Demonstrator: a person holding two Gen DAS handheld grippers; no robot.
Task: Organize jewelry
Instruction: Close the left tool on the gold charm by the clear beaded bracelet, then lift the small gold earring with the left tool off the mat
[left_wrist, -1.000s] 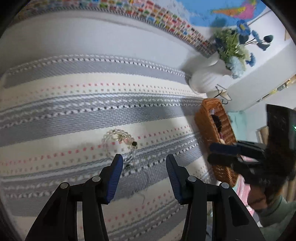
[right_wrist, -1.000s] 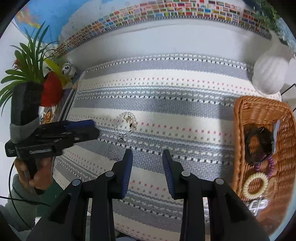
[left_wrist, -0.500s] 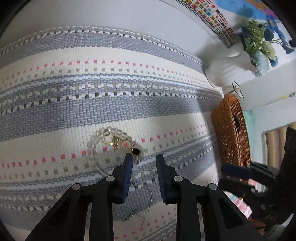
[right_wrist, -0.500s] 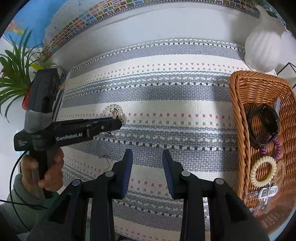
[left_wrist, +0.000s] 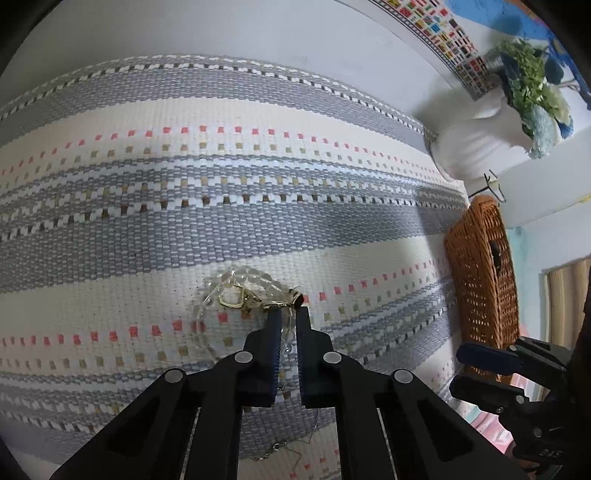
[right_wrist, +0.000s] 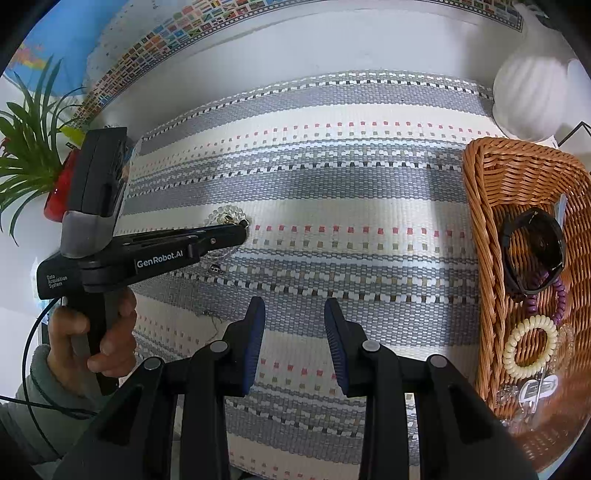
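Now: Left Tongs Pinch the Clear Bracelet

Down on the striped mat (left_wrist: 258, 229), the left tongs (left_wrist: 287, 316) have just been closing and now nip the clear bead bracelet (left_wrist: 236, 280) by its near strand, likely to lift it. Right tongs (right_wrist: 294, 314) hover part-open and empty. Beside the mat, the wicker basket (right_wrist: 480, 206) already holds a black bracelet (right_wrist: 533, 251), purple beads (right_wrist: 559, 299) and a cream coil bracelet (right_wrist: 530, 347).

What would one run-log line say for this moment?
left gripper: shut on clear beaded bracelet | right gripper: open, empty | brown wicker basket: already holds jewelry | mat: striped woven mat
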